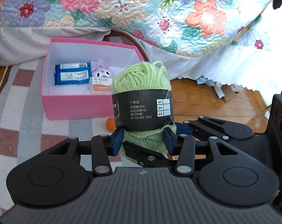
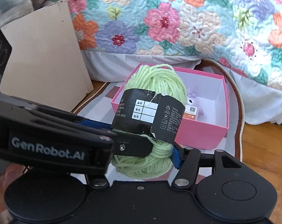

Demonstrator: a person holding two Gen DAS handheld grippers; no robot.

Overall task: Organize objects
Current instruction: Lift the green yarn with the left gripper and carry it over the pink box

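My left gripper (image 1: 142,140) sits right under the lens, its blue pads (image 1: 116,140) closed on the lower half of a green yarn ball (image 1: 141,78), one pad on each side. My right gripper (image 2: 144,160) is clamped on the same ball from the other direction. Its right pad (image 2: 176,156) presses into the yarn, but its other finger is hidden behind my left gripper in the right wrist view. The ball stands upright between the two tools, held above the rug, in front of the pink box and outside it.

A quilt (image 1: 141,9) with large flowers fills the whole background and hangs over a white bed skirt. Below it, a checked rug (image 1: 19,112) in grey, white and brick red covers the floor on the left, with bare wooden floor (image 1: 206,97) on the right. A plain cardboard box (image 2: 43,56) stands at the rug's far left edge, beside the bed.

The open pink box (image 1: 73,106) rests on the rug and has a white inside. It holds two blue packets (image 1: 71,73) lying side by side, a small purple plush toy (image 1: 101,70) next to them, and an orange-and-white packet (image 1: 99,86) in front of the toy.

A black paper label (image 1: 141,108) wraps around the middle of the yarn. A small orange ball (image 1: 110,124) lies on the rug just beside the pink box's near corner.
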